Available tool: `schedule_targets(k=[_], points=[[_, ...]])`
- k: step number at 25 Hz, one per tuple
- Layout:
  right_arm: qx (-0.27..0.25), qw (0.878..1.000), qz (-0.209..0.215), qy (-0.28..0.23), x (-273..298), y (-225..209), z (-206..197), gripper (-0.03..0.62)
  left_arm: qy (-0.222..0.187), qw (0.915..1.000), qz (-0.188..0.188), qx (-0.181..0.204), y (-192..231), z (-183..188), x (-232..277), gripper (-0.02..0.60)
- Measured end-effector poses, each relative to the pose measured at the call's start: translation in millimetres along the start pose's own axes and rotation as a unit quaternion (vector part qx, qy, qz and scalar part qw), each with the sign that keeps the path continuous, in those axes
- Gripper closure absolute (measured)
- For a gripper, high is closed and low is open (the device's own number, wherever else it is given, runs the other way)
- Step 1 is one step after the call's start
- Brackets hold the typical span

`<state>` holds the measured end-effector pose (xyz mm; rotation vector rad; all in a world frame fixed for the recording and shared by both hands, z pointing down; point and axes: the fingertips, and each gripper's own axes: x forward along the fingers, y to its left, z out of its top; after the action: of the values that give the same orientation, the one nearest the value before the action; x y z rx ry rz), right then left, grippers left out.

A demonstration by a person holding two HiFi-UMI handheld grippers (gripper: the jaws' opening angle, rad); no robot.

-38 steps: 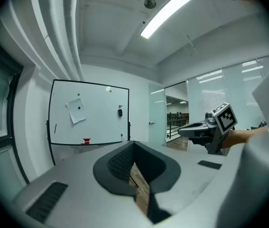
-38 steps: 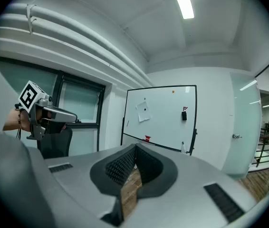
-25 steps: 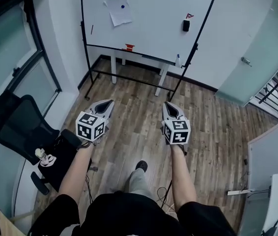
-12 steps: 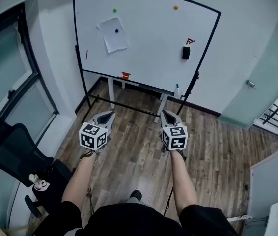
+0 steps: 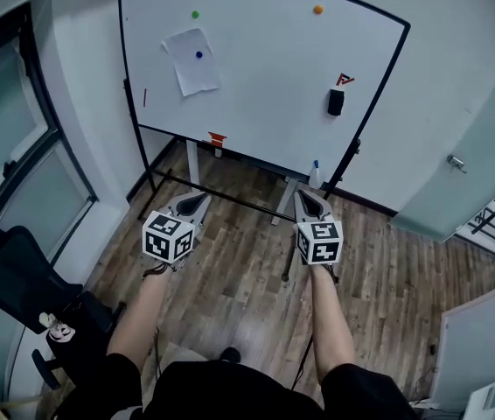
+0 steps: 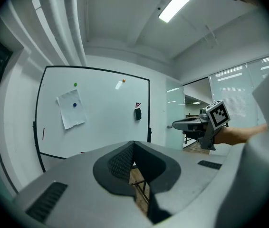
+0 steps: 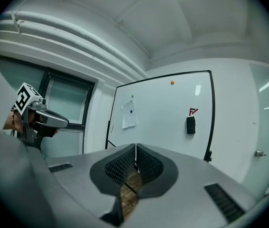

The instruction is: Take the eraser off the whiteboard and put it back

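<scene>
We are standing on a wooden floor (image 5: 230, 269) and facing a whiteboard (image 5: 265, 68) in a black frame at twelve o'clock. We are holding the left gripper (image 5: 200, 198) and the right gripper (image 5: 303, 196) out in front of us, side by side and apart. Each is carrying its cube of square markers, and both are pointing toward the board while hanging well short of it.

The left claw is clenched, with its two jaws meeting at the tip and nothing between them. The right claw is clenched in the same way and is also gripping nothing.

The black eraser (image 5: 336, 102) is sticking to the right side of the whiteboard, at about one o'clock from the right gripper. It is sitting just below a small red mark (image 5: 344, 80), and neither gripper is touching it.

On the board's upper left, at eleven o'clock, a sheet of paper (image 5: 189, 61) is hanging under a blue dot. A green dot (image 5: 195, 14) and an orange dot (image 5: 317, 10) are sitting near the top edge. A small red object (image 5: 218, 137) is resting on the ledge along the bottom edge.

A black office chair (image 5: 20, 274) is standing at eight o'clock beside a dark-framed window (image 5: 3, 147). A pale door (image 5: 484, 138) with a metal handle is showing at three o'clock.
</scene>
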<state>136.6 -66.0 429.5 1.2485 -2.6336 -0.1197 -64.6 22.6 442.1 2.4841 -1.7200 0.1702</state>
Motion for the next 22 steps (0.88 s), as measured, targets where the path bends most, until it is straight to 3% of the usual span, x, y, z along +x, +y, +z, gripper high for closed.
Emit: schedule_targets(k=[10, 15, 22], points=[[0.035, 0.999, 0.021, -0.006, 83.2, -23.0, -9.9, 0.568, -0.009, 0.9974, -0.07, -0.014, 21.8, -4.5, 112.5, 0.564], [0.023, 1.0, -0.012, 0.001, 143.0, -46.8, -1.2, 0.569, -0.014, 0.9928, -0.119, 0.004, 57.3, 19.4, 187.7, 0.564], [0.022, 0.998, -0.066, 0.003, 218.2, -87.5, 27.6, 0.569, -0.023, 0.9868, -0.16, 0.017, 122.6, 59.6, 262.7, 0.565]])
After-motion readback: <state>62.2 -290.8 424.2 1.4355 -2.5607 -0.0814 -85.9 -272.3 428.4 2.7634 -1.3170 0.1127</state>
